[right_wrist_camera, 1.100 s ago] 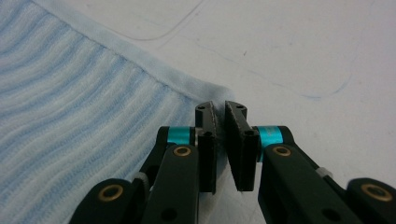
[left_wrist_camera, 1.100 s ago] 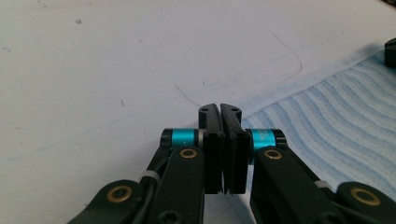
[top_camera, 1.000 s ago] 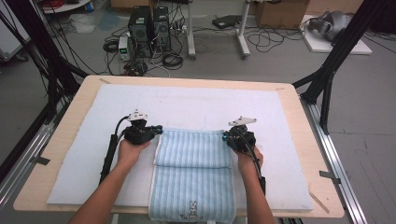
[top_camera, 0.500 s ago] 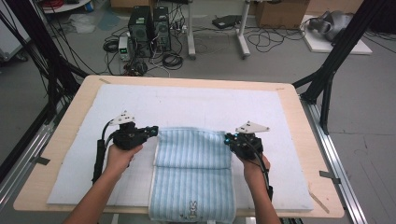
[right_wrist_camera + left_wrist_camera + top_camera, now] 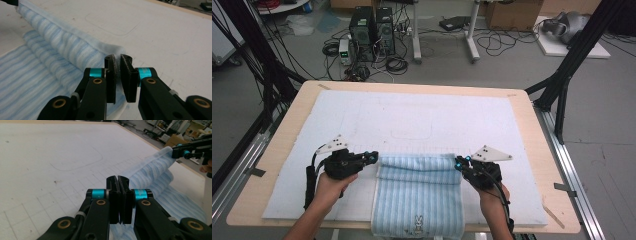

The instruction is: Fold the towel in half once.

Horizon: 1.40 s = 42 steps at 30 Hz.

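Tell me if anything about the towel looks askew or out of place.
The striped towel hangs over the table's near edge, and its far end is bunched into a raised fold between the left gripper and right gripper. Nothing looks spilled or damaged.

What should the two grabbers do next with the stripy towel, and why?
Probably carry the pinched far edge toward the person, to finish the fold. The left gripper and right gripper each clamp a corner of the blue striped towel, one at each end of the doubled edge. That edge sits raised, rolled over the flat part, while the near end with the bunny mark lies on the white mat.
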Tool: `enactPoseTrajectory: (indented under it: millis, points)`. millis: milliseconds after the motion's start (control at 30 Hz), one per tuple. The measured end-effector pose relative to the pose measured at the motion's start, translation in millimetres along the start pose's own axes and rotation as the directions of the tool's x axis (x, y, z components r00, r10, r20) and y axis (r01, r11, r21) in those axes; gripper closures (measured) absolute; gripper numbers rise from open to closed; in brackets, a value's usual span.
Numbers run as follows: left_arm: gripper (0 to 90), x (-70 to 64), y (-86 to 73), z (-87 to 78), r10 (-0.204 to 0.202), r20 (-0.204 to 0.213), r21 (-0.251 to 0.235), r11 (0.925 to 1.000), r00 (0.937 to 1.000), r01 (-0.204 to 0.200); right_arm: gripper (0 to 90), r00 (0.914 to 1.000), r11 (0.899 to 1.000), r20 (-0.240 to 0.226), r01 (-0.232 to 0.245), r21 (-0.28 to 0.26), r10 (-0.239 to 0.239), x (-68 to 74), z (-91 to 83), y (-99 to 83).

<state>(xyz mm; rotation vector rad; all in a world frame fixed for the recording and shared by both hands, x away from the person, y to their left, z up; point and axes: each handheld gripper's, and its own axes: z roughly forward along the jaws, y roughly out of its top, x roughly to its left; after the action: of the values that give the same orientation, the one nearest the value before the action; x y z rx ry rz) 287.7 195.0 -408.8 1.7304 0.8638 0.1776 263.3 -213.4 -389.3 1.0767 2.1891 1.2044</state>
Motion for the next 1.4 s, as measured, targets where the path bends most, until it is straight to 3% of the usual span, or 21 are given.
enactPoseTrajectory:
  millis: [300,567,767,800,867,900,1000,1133,1233,1400]
  points:
    - [87.7,-17.6,-22.8,-8.0,0.033,0.051,0.058,0.9977,0.9982,-0.036,83.0,0.9986,0.999,-0.052,-0.012,0.035,0.014,13.7,-11.6,-26.2]
    - [87.6,-23.6,-39.3,-18.3,0.023,0.085,0.093,0.9952,0.9961,-0.031,83.0,0.9966,0.998,-0.081,-0.008,0.069,0.014,24.9,-15.7,-44.8]
    - [87.1,-26.6,-49.4,-20.9,0.037,0.1,0.125,0.991,0.9943,-0.049,82.2,0.9957,0.996,-0.087,-0.024,0.089,0.032,27.4,-17.7,-55.9]
    - [86.1,-26.3,-49.1,-20.5,0.034,0.093,0.117,0.9922,0.9951,-0.045,80.5,0.9955,0.995,-0.088,-0.028,0.092,0.036,27.5,-18.4,-56.8]
    - [68.9,-23.2,-43.8,-19.1,0.031,0.068,0.097,0.9945,0.9972,-0.038,73.6,0.9947,0.996,-0.09,-0.043,0.076,0.05,26.1,-19.4,-55.4]
    - [61.2,-22.1,-40.4,-18.4,0.041,0.054,0.082,0.9956,0.9977,-0.045,69.6,0.9942,0.996,-0.088,-0.056,0.067,0.061,24.2,-19.9,-53.4]
    - [49.0,-18.1,-26.4,-16.3,0.071,0.022,0.026,0.9971,0.9972,-0.072,62.5,0.9947,0.997,-0.072,-0.072,0.035,0.074,18.0,-20.8,-44.1]
    - [44.9,-6.1,-10.0,-6.6,0.073,-0.021,-0.007,0.9973,0.9971,-0.073,58.8,0.995,0.996,-0.038,-0.093,0.005,0.093,7.5,-15.8,-29.7]
    - [45.4,5.2,-4.1,3.9,0.069,-0.047,-0.015,0.9974,0.9965,-0.07,58.8,0.9971,0.997,0.002,-0.076,0.027,0.075,0.3,-5.3,-22.4]
    - [45.5,22.3,-3.6,24.5,0.05,-0.093,0.049,0.9978,0.9944,-0.046,51.8,0.9958,0.992,0.05,-0.081,0.097,0.076,-13.9,20.1,-19.4]
